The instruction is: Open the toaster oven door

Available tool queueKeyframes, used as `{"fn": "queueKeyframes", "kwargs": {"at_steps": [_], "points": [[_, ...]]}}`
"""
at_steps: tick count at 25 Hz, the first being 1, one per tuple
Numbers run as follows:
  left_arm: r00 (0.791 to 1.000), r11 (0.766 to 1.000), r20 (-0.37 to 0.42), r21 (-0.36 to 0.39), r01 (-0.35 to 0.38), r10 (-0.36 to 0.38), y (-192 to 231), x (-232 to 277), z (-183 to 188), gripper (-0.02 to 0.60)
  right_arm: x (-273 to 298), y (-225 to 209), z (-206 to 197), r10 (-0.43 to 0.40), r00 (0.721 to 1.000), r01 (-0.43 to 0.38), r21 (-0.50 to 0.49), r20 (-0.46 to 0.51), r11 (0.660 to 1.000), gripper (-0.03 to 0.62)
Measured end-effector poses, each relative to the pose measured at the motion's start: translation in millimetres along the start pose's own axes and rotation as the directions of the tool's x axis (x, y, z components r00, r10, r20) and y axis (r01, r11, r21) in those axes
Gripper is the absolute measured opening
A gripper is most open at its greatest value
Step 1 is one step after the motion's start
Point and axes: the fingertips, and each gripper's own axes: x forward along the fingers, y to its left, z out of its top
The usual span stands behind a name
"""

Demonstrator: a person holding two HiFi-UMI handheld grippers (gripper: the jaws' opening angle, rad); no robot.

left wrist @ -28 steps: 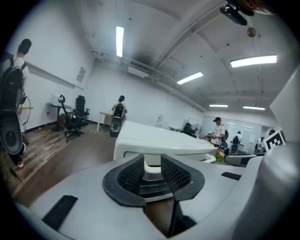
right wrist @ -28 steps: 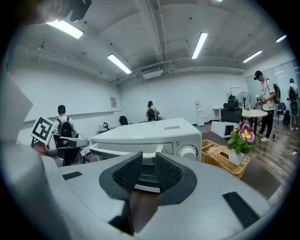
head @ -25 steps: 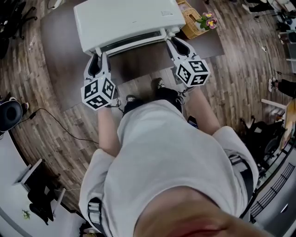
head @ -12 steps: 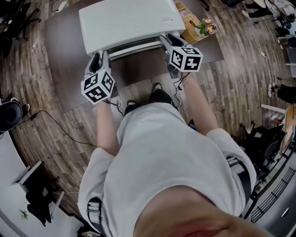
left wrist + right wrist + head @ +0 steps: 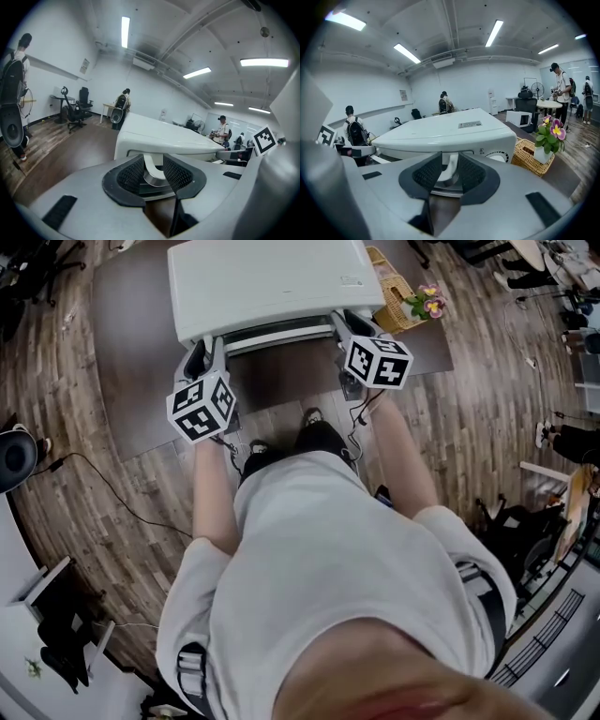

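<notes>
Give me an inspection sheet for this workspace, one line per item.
Surface: dark brown table on a wood-look floor.
Job's things: white toaster oven on the table; door handle along its front; door not swung down.
Clutter: wicker basket and potted flowers on the table, right of the oven.
Grippers: left gripper pads appear to press the handle's left end post, jaws have just been opening slightly; right gripper on the right end post, jaws have just been closing.
Cables: black cable trails over the floor on the left.
Surroundings: person standing, office chair, ceiling strip lights.
</notes>
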Motion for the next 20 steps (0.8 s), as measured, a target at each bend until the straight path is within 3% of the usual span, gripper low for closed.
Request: {"fn": "queueKeyframes", "kwargs": {"at_steps": [20], "points": [[0.998, 0.998, 0.02, 0.013, 0.054, -0.054, -5, -10, -8, 0.14, -14, 2, -7, -0.01, 0.997, 0.01, -0.002, 0.073, 1.0, 0.091]]}}
